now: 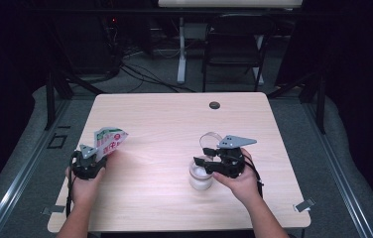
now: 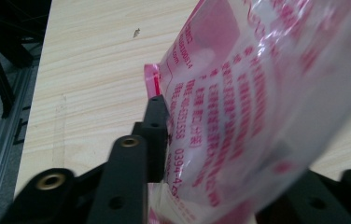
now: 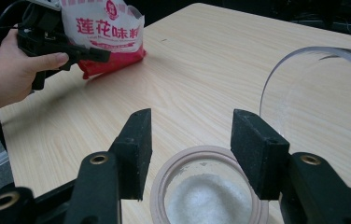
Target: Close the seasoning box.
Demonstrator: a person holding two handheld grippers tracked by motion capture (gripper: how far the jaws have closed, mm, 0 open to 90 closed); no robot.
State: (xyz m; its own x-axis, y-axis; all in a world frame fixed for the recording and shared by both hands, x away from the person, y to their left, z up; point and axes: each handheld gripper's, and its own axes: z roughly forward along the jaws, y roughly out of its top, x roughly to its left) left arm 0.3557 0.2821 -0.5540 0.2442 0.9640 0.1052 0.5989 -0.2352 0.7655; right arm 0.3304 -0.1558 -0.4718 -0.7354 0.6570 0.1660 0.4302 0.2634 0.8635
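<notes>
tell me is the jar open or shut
Open: the jar has no lid on its rim, white powder shows inside, and a clear lid stands beside it.

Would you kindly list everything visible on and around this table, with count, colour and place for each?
Bag: one, white and pink with red print, near left of the table, between the left gripper's jaws.
Jar: one, clear, white granules inside, near right, under the right gripper.
Lid: one, clear, hinged open behind the jar.
Table: one, light wood.
Disc: one, dark, far edge of the table.
Chair: one, black, beyond the table.
Left gripper: one, black, at the bag.
Right gripper: one, black, jaws open astride the jar's mouth.
Hands: two, holding the grippers.
</notes>
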